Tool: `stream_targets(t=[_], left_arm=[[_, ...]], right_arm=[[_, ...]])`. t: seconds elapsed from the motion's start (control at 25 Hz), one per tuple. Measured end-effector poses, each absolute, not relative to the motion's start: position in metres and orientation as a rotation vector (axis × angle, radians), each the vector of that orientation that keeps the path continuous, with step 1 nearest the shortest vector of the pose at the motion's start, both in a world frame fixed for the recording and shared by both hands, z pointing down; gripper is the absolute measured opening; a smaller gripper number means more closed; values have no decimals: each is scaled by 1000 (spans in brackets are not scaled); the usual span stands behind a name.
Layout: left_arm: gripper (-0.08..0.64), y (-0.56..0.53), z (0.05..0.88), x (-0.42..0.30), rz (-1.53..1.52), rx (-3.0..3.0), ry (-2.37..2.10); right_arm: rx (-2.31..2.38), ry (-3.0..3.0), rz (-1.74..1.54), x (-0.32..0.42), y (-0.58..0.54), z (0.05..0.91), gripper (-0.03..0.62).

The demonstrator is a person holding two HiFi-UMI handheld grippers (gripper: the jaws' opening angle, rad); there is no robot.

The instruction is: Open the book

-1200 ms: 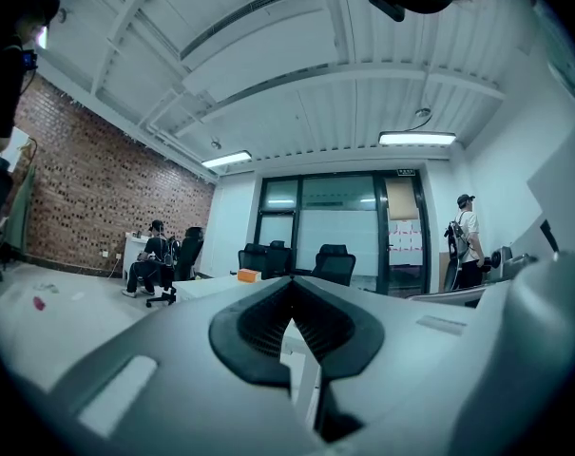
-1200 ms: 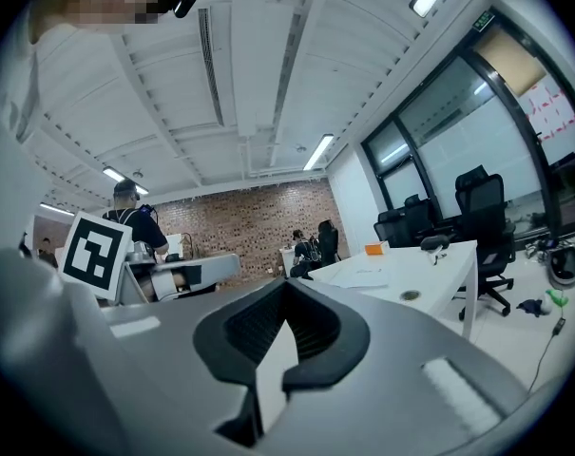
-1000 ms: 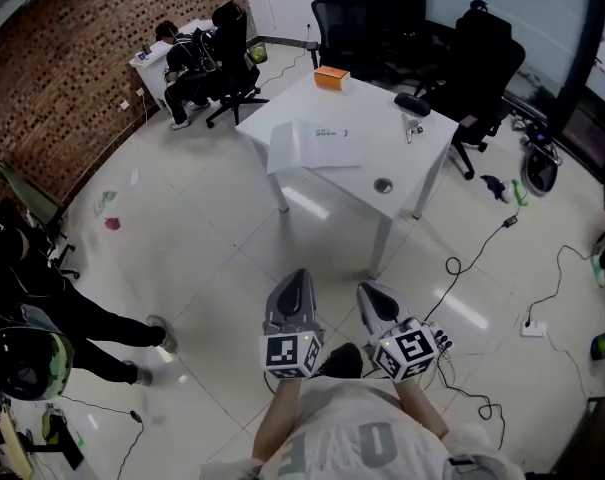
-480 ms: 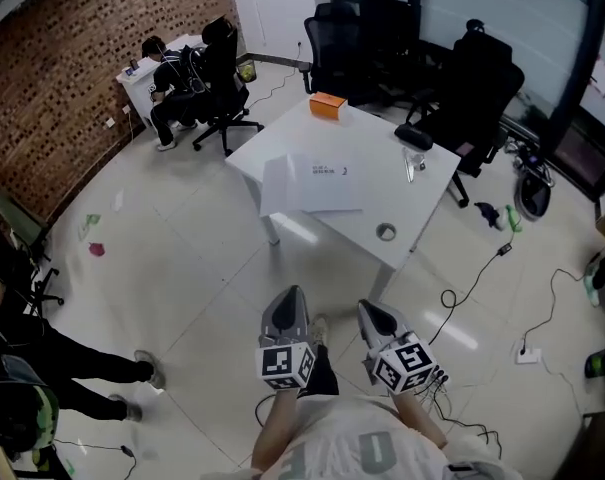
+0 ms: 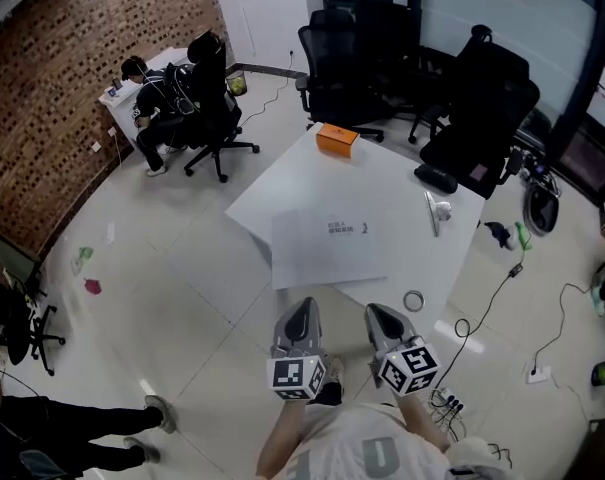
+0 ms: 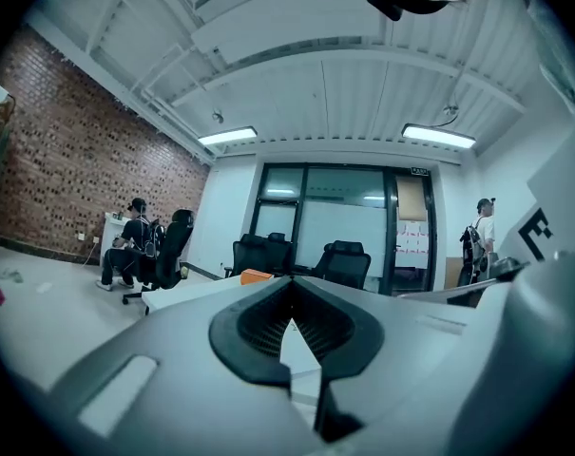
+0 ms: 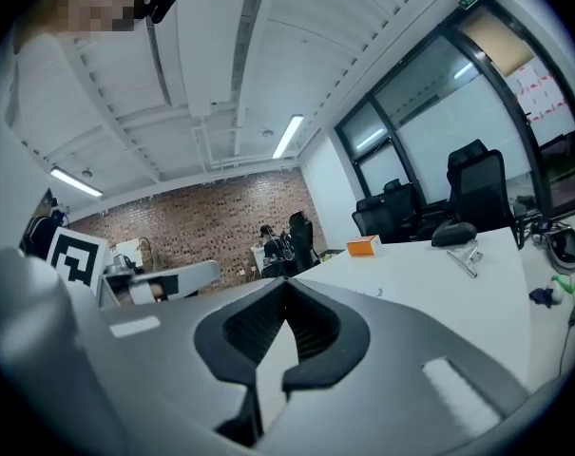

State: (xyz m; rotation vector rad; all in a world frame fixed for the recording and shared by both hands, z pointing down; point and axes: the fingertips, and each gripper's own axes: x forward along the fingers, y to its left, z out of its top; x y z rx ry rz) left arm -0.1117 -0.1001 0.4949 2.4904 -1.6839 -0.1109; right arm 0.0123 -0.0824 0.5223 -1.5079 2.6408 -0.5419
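Note:
The book (image 5: 327,246) is a thin white one, lying closed and flat on the white table (image 5: 392,193), near its front edge. My left gripper (image 5: 302,310) and right gripper (image 5: 380,314) hang side by side just short of that edge, pointing level at the table. Both are shut with nothing between the jaws. In the left gripper view the closed jaws (image 6: 289,291) cover most of the table. In the right gripper view the closed jaws (image 7: 285,294) sit low, with the tabletop (image 7: 430,274) stretching beyond them.
On the table stand an orange box (image 5: 337,139), a black pouch (image 5: 437,178), a silver clip (image 5: 434,211) and a tape roll (image 5: 413,301). Black office chairs (image 5: 477,98) ring the far side. A person (image 5: 147,93) sits at a desk at back left. Cables (image 5: 502,288) trail over the floor at right.
The table and book have come much nearer and lower in the head view as both grippers moved forward together. Their jaws stayed shut.

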Motion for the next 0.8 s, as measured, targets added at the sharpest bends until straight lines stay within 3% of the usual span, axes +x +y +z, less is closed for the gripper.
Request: stream_targets(t=[0.4, 0.8], left_arm=[[20, -204, 493, -120, -127, 2579, -1571], [15, -239, 518, -59, -72, 2603, -1446]], right_arm=[[-1506, 2626, -503, -26, -199, 511, 3], [-1578, 2618, -601, 17, -238, 537, 3]])
